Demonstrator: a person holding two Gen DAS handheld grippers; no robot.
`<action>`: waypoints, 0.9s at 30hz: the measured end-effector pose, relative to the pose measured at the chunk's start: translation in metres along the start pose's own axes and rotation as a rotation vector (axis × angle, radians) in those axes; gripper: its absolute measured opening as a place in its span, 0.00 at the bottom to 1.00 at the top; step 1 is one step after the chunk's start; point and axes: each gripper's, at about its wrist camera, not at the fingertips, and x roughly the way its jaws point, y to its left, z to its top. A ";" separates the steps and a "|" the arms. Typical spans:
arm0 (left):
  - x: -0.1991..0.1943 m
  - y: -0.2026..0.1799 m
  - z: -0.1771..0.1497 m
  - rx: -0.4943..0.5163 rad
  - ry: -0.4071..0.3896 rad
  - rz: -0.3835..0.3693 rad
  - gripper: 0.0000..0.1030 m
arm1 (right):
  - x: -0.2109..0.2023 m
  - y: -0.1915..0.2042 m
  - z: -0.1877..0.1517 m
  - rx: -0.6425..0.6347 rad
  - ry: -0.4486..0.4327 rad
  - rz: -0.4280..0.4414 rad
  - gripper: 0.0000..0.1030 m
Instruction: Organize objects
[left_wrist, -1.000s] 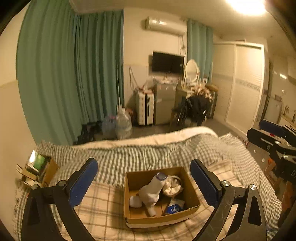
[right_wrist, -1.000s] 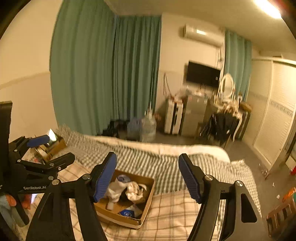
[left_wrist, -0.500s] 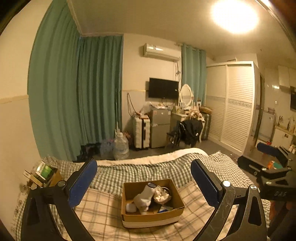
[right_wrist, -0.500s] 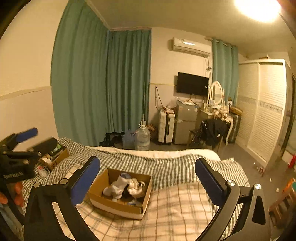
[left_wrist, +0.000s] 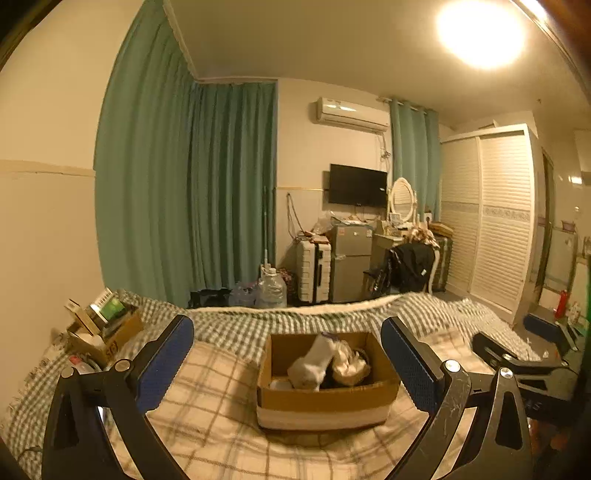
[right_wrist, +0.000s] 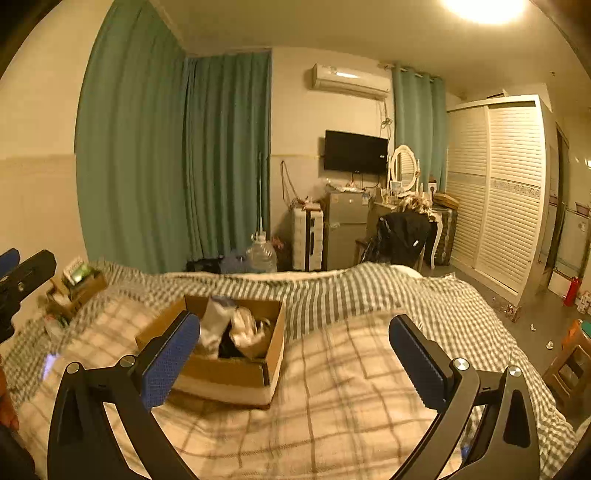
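Note:
A brown cardboard box (left_wrist: 325, 400) sits on the checked blanket of the bed, holding a white sock (left_wrist: 308, 363) and crumpled pale cloth (left_wrist: 349, 363). It also shows in the right wrist view (right_wrist: 221, 373), with the sock (right_wrist: 214, 325) sticking up. My left gripper (left_wrist: 288, 363) is open and empty, held back from the box, which lies between its fingers in the view. My right gripper (right_wrist: 295, 356) is open and empty, to the right of the box. The right gripper also shows at the left wrist view's right edge (left_wrist: 517, 358).
A second cardboard box (left_wrist: 103, 332) of small packages sits at the bed's left edge by the wall. Beyond the bed stand a water jug (left_wrist: 271, 291), a suitcase, a small fridge and a chair with dark clothes. A wooden stool (right_wrist: 569, 365) stands on the right.
Both grippers have pulled back and tilted up from the box, so it looks smaller and lower. The right gripper's jaws have opened wider.

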 end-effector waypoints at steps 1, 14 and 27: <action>0.002 -0.002 -0.008 0.009 0.014 -0.001 1.00 | 0.006 0.001 -0.003 -0.007 0.004 -0.005 1.00; 0.021 -0.007 -0.042 0.031 0.117 0.013 1.00 | 0.016 0.010 -0.018 -0.027 0.036 0.020 1.00; 0.022 -0.005 -0.043 0.022 0.135 0.004 1.00 | 0.017 0.013 -0.020 -0.030 0.050 0.019 1.00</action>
